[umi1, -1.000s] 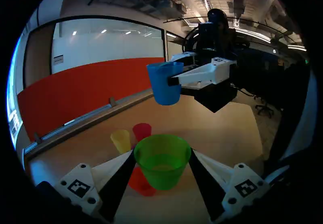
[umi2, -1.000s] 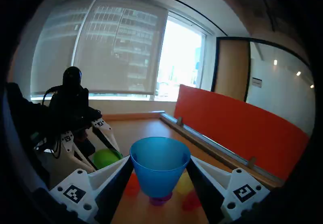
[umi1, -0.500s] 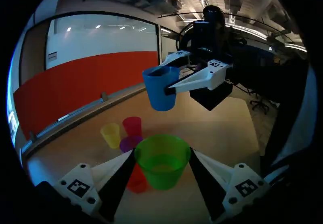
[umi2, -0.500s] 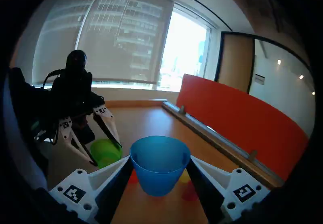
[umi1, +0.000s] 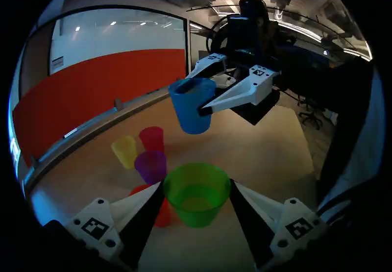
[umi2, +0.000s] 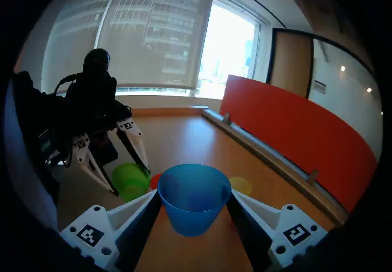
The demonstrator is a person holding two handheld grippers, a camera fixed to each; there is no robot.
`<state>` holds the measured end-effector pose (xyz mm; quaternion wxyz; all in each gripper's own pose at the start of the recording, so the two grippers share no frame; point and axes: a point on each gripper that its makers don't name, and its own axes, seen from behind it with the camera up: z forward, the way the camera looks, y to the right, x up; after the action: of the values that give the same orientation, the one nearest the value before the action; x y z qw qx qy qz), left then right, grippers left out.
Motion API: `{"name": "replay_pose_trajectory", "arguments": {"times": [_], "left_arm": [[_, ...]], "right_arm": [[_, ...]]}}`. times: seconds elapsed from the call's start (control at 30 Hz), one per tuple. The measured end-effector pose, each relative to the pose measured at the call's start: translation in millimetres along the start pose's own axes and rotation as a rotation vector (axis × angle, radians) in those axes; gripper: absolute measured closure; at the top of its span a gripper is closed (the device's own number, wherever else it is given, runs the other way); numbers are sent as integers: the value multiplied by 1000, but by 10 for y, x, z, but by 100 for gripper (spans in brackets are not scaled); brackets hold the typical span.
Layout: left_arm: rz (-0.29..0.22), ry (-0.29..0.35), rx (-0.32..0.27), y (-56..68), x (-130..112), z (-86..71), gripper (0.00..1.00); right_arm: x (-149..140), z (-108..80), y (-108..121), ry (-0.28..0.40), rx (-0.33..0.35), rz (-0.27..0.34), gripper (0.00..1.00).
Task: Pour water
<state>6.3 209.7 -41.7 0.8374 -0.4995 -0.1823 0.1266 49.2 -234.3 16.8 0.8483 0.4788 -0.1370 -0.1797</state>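
Yellow cup [umi1: 124,150] on our left, then the red cup [umi1: 152,137] and the purple cup [umi1: 151,166], all down on the wooden table [umi1: 274,144]. Moving to centre, we see the left gripper [umi1: 197,204] with both fingers pressed on the green cup [umi1: 197,186], mouth up, low in front of us. Above and beyond it, the right gripper [umi2: 194,197] clamps the blue cup [umi1: 191,106] from both sides, well clear of the table.
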Motion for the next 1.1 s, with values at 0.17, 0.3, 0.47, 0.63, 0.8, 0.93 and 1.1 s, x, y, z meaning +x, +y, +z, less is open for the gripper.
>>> {"name": "replay_pose_trajectory", "arguments": {"times": [0.17, 0.3, 0.47, 0.63, 0.8, 0.93, 1.1], "left_arm": [[2, -19, -18, 65, -90, 56, 10], [-3, -35, -29, 97, -182, 103, 10], [0, -49, -33, 111, -277, 143, 10], [-4, -60, -41, 141, -364, 177, 10], [-6, -72, -43, 159, -456, 200, 10], [-5, -82, -42, 162, -535, 217, 10], [-12, -91, -47, 181, -619, 239, 10]], "right_arm": [[-136, 55, -27, -24, 15, -4, 9], [-223, 94, -50, -38, 26, -2, 9], [-348, 133, -54, -57, 33, 6, 9], [-469, 178, -58, -75, 37, 7, 9], [-572, 222, -83, -92, 46, 2, 9], [-624, 257, -97, -97, 51, 5, 8], [-691, 295, -116, -106, 58, 10, 9]]}}
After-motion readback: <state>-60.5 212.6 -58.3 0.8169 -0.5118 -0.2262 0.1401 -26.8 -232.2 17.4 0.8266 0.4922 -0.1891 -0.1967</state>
